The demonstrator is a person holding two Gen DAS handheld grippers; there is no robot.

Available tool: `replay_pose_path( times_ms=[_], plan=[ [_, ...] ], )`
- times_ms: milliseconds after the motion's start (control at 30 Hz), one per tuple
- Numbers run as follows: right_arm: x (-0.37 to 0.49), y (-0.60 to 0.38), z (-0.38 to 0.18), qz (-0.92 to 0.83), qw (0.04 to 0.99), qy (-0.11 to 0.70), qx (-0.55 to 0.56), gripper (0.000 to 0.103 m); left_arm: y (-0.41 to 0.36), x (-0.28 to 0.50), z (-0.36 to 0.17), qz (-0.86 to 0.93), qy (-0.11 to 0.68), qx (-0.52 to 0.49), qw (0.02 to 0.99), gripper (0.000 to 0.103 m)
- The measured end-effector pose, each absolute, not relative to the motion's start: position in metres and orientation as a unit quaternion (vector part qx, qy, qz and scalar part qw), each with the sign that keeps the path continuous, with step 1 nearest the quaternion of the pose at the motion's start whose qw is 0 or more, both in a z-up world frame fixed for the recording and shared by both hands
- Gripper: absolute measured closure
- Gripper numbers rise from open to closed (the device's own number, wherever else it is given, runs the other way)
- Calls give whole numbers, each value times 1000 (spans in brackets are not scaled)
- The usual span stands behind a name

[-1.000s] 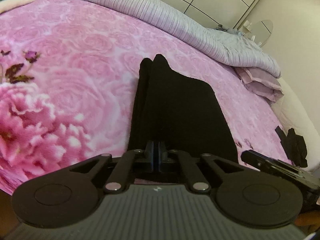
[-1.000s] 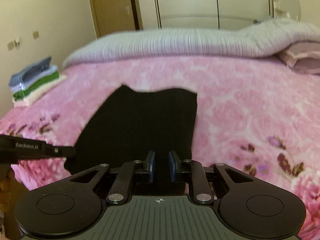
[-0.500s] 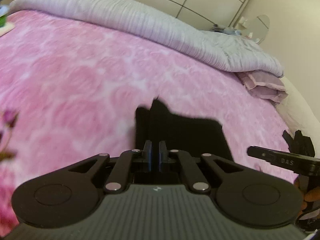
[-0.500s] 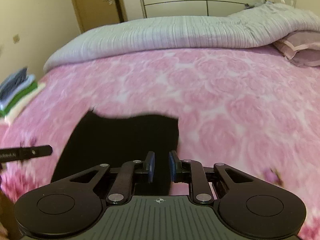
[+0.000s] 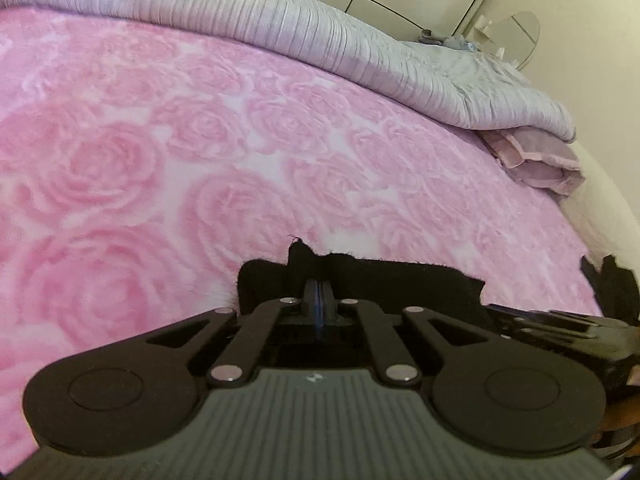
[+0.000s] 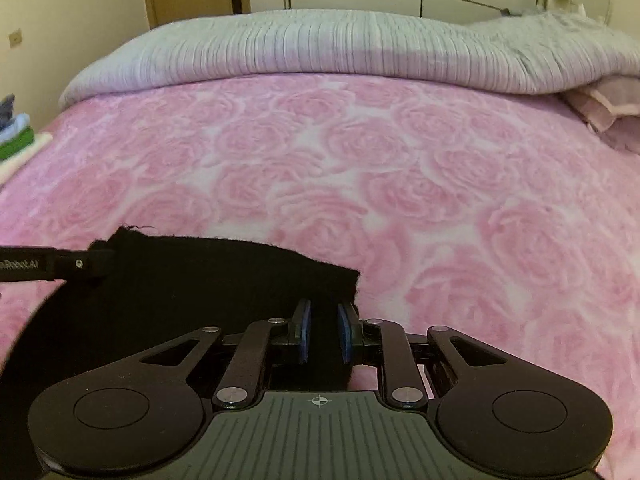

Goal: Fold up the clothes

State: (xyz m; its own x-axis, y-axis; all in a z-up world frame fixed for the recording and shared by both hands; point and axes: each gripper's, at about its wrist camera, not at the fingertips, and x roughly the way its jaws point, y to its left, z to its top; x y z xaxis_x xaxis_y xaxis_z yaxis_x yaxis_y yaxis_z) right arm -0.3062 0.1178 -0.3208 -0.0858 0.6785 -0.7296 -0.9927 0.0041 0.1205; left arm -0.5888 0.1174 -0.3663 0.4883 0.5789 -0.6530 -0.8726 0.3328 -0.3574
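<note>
Since a second ago both grippers have carried the black garment (image 6: 192, 292) forward over the bed, so less of it shows ahead of the fingers and its far edge now sits low in both views. Stack of folded clothes (image 6: 14, 136) has slid to the left edge of the right wrist view.

Pink rose-print blanket (image 5: 200, 152) covers the bed, fills most of both views. Grey ribbed duvet (image 6: 340, 52) bunched along the far side, a pale pink pillow (image 5: 540, 160) tucked under its right end. Wardrobe doors and a brown door behind.

Black garment lies over the near part of the blanket, stretched between the two grippers. Left gripper (image 5: 319, 300) pressed together, pinching the garment's left corner; cloth sticks up just past the tips. Right gripper (image 6: 322, 332) pads a narrow gap apart with black cloth filling the gap, gripping the right edge. A second dark piece (image 5: 610, 280) lies at the bed's right edge, apart.
</note>
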Motion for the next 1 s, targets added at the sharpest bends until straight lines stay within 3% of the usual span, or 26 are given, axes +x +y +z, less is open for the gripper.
replay_pose_path(
  times_ms=[233,400,567,733,800,833,900,1000],
  plan=[
    [-295,19,-276,685,617,333,-199,84,40,-613,-333,484,221,-342,774,101],
    [-318,-41,-273,701,594,330,-216,84,-20,-614,-341,470,240,-371,764,100],
    [-331,-45,-300,692,581,359,-237,84,-26,-604,-373,481,265,-383,742,101],
    [-341,-48,-297,680,591,349,-258,83,-38,-588,-354,510,295,-353,727,101],
    [-344,-58,-293,672,597,350,-263,76,-49,-584,-344,519,302,-346,721,98],
    [-344,-62,-292,667,601,351,-265,60,-56,-582,-340,524,307,-342,717,96],
    [-344,-72,-291,655,611,355,-267,44,-69,-576,-334,534,319,-329,710,83],
    [-342,-84,-283,652,619,356,-255,42,-88,-571,-324,538,324,-315,711,76]
  ],
)
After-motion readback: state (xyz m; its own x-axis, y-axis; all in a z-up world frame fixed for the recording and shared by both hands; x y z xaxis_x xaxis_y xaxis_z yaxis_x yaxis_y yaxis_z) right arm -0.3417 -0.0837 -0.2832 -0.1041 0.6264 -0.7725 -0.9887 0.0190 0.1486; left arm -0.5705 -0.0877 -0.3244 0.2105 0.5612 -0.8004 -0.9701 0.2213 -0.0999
